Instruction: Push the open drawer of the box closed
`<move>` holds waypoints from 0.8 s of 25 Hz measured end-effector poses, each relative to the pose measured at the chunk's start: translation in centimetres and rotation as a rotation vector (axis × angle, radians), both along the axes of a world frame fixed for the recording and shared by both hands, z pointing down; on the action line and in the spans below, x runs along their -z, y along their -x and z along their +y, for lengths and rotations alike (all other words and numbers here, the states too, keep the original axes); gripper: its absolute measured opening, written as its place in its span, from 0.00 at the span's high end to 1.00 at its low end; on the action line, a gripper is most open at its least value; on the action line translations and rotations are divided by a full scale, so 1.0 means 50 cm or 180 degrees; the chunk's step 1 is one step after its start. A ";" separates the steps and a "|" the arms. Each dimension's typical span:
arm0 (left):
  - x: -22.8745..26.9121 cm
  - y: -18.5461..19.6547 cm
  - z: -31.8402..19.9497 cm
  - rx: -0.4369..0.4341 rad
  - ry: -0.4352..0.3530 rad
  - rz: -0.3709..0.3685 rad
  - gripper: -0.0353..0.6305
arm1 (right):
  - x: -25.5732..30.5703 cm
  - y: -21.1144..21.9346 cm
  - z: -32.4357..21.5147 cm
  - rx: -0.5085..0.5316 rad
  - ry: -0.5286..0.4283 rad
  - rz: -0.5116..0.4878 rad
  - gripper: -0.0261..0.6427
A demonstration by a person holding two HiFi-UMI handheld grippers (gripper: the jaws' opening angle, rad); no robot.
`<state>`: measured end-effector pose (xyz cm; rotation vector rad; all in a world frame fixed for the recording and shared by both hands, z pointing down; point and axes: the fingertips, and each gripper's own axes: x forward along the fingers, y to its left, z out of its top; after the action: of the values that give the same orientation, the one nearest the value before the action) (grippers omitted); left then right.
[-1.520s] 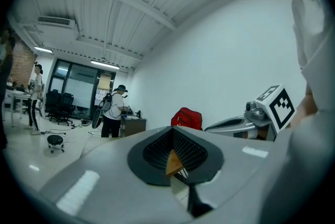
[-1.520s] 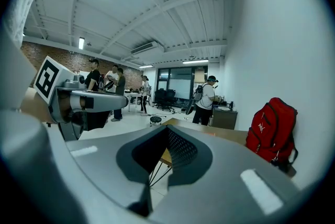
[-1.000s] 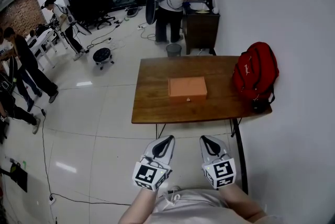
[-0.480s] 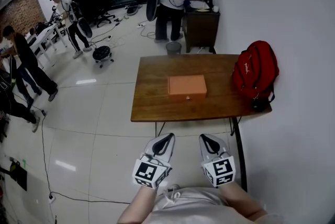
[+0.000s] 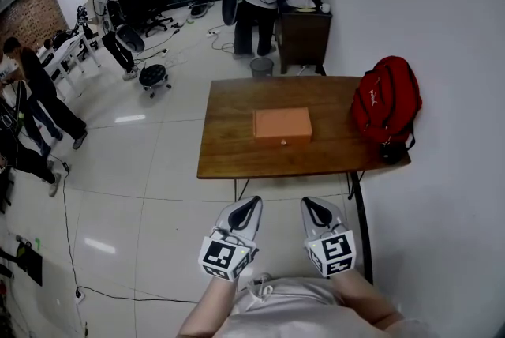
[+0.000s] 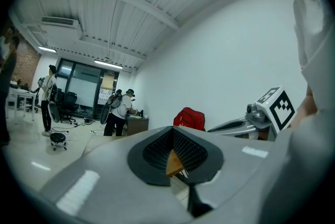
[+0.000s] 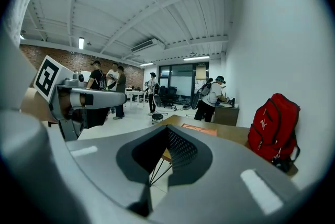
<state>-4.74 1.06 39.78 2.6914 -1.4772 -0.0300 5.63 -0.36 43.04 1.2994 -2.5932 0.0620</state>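
Left gripper (image 5: 249, 208), right gripper (image 5: 310, 206): jaws together, nothing held. Both well short of table (image 5: 229, 159). Box (image 5: 282, 123) mid-table, untouched.

Box: flat orange rectangular box (image 5: 282, 125), centre of brown wooden counter (image 5: 229, 156)
Claws: left claw (image 5: 251, 207), right claw (image 5: 312, 206), near, short of counter

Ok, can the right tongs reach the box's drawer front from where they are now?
Probably not yet. The right tongs sit close to the body, with floor between them and the table. Nothing stands before the drawer, and the backpack is off to one side, so stepping closer should do.
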 end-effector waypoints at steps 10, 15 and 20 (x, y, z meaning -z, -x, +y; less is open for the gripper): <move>-0.003 -0.005 -0.003 -0.0002 0.0029 -0.0009 0.94 | 0.008 -0.008 -0.002 -0.0003 0.0000 -0.0136 0.95; -0.008 -0.012 -0.003 -0.0014 0.0062 0.0001 0.94 | 0.014 -0.014 -0.003 0.0003 0.0009 -0.0193 0.95; -0.010 -0.020 -0.001 -0.0032 0.0079 0.0004 0.94 | 0.011 -0.018 0.002 0.0008 0.0002 -0.0129 0.95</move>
<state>-3.76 1.04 40.29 2.6789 -1.4537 -0.0127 6.52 -0.26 42.50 1.3078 -2.6284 0.0897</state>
